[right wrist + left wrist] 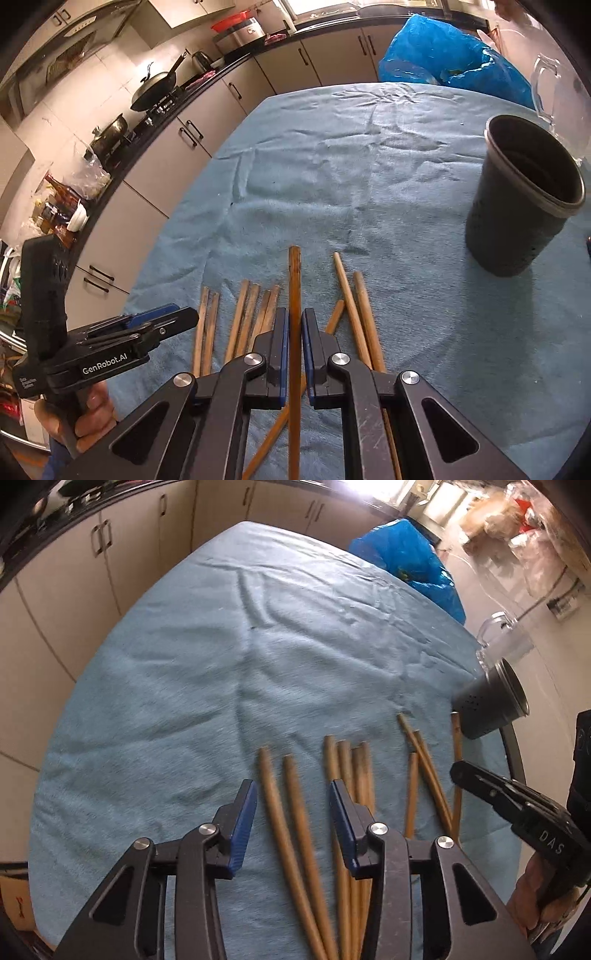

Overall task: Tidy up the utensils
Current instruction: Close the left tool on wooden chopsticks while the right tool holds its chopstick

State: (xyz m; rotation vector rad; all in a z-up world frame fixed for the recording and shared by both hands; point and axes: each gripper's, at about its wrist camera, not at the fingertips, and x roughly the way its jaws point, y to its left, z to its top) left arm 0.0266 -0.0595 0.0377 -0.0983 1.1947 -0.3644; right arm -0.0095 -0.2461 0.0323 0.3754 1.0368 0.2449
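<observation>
Kitchen, blue-cloth surface [369, 184]: right gripper [294, 332] has its jaws nearly closed on one long brown wooden chopstick [294, 280], pinched near mid-length w/ the tip poking out ahead. The tall dark cylindrical holder [517, 206], matte w/ a rolled rim and small holes in its side, stands upright to the right, apart from the sticks and looking empty as far as its mouth shows.

Left gripper [293, 812] hangs over the loose chopsticks [347, 775] w/ jaws part-open and gripping nothing; two sticks lie in the gap between the blue ribbed pads, not pressed. No earlier frame to judge by.

Risks, as judged from here: the held stick is smooth, round and slender, clamped at one narrow point, so it could pivot or slip on the way to the holder. Its long free end could strike the rim and tip the light-looking cylinder. On the left, closing over two sticks at once may grab both or squirt one sideways. The fuzzy, wrinkled cloth could snag pad tips coming in low.

Remaining sticks lie fanned, roughly parallel, some crossing near the grippers. A blue plastic bag [443, 55] sits at the far edge.
</observation>
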